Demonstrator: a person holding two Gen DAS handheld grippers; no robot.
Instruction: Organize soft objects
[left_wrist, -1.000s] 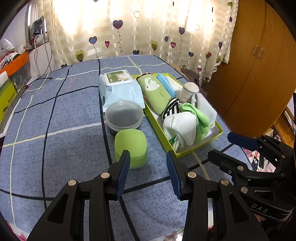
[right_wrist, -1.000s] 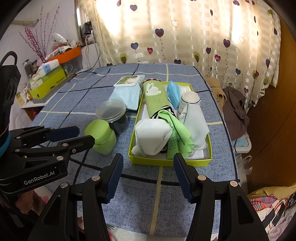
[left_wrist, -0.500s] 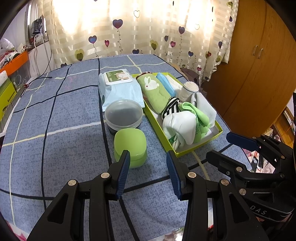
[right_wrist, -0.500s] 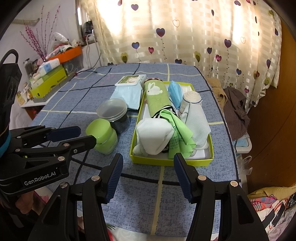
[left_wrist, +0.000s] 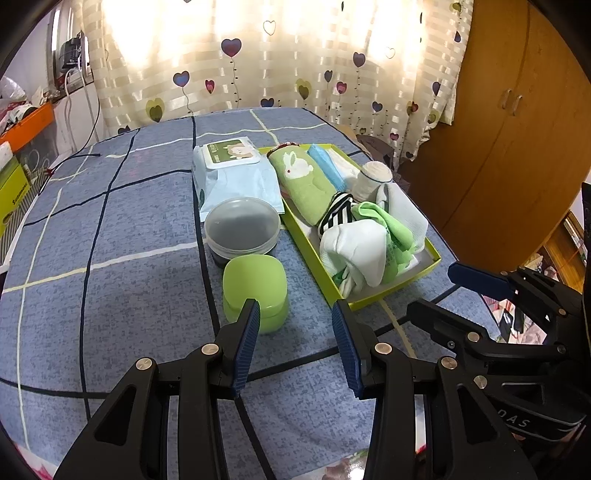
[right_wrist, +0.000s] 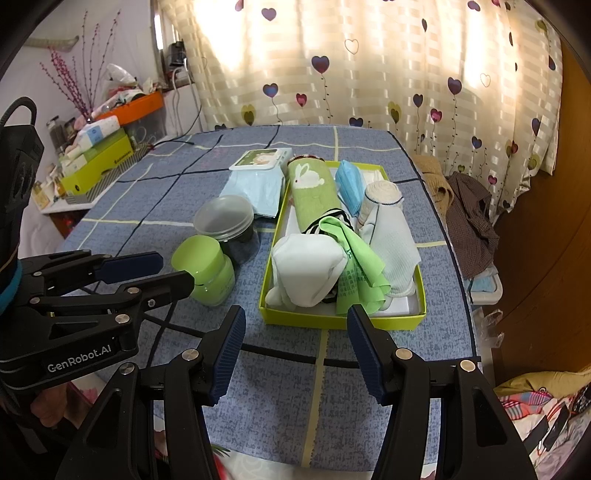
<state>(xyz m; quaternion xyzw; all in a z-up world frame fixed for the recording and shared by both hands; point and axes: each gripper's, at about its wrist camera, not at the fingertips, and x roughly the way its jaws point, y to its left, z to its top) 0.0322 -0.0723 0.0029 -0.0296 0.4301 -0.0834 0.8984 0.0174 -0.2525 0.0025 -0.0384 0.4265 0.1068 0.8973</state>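
The soft cloths lie piled in the yellow-green tray on my blue bench, beside a green jar and wipes pack; my left tongs and right tongs hover released, gripping nothing

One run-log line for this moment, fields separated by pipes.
left gripper: open, empty | right gripper: open, empty | soft items piled in yellow-green tray | green jar, lidded tub beside tray
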